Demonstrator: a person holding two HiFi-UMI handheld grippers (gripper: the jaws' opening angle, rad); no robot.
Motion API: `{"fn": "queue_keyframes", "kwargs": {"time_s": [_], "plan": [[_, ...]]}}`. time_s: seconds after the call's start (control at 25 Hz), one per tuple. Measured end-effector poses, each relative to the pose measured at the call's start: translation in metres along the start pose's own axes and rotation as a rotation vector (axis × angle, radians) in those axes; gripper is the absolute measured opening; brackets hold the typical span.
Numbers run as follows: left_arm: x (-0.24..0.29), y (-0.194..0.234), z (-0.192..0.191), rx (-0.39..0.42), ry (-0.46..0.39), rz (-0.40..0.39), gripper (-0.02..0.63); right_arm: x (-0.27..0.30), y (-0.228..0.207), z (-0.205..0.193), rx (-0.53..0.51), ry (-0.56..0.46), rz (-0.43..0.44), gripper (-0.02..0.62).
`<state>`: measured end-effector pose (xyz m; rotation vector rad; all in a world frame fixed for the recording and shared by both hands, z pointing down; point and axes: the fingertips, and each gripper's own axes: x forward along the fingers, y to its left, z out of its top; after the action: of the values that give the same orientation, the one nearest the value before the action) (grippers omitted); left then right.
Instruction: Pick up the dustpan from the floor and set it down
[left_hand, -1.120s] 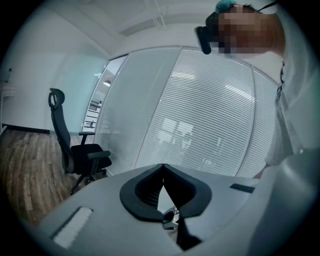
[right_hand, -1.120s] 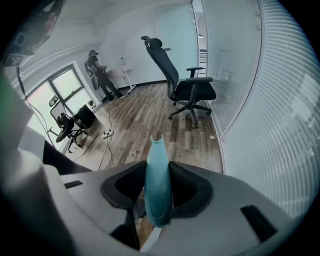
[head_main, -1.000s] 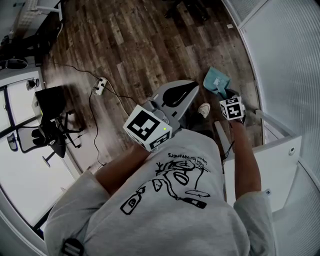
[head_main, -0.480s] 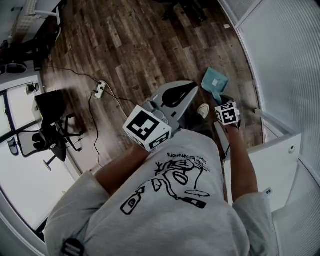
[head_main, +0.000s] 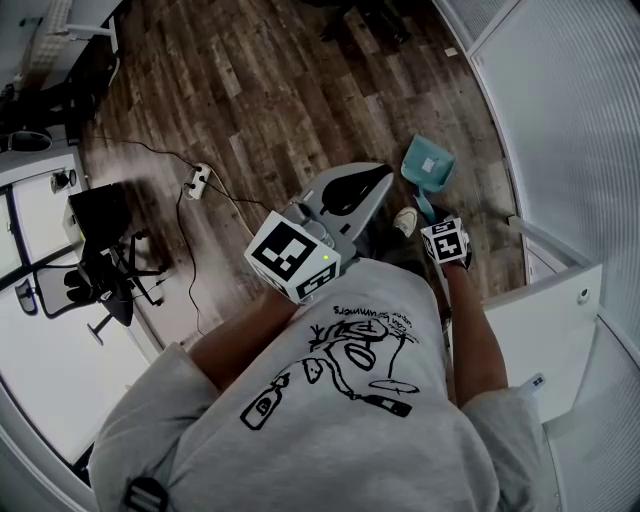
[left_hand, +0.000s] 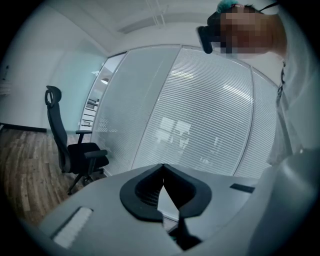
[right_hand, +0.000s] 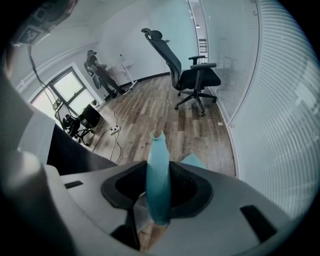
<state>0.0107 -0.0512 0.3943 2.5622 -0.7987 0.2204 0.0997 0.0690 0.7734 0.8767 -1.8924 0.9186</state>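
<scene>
The right hand-held gripper (head_main: 432, 215) is gripping the teal dustpan (head_main: 428, 163) by its handle (head_main: 424, 203).
Head view: the dustpan is showing over the wooden floor (head_main: 270, 90), beside the ribbed wall (head_main: 570, 120). Left gripper view: the left hand-held gripper (left_hand: 162, 169) is pointing at the wall, jaws meeting, empty. Right gripper view: both jaws are pressing on the handle (right_hand: 158, 175).

A dark wood-plank floor (head_main: 270, 90) meets a curved, ribbed glass partition (head_main: 570, 120), with a black office chair (right_hand: 192, 75) nearby and a white power strip (head_main: 198, 180) lying on the floor.
</scene>
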Motion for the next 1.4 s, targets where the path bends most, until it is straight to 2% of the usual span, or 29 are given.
{"fn": "queue_keyframes", "kwargs": {"time_s": [1.04, 1.4], "plan": [[-0.011, 0.002, -0.005, -0.014, -0.006, -0.001, 0.002, 0.016, 0.020, -0.040, 0.085, 0.061, 0.030, 0.124], [-0.011, 0.000, -0.007, -0.024, -0.010, -0.006, 0.002, 0.013, 0.022, -0.038, 0.121, 0.028, 0.056, 0.126]]}}
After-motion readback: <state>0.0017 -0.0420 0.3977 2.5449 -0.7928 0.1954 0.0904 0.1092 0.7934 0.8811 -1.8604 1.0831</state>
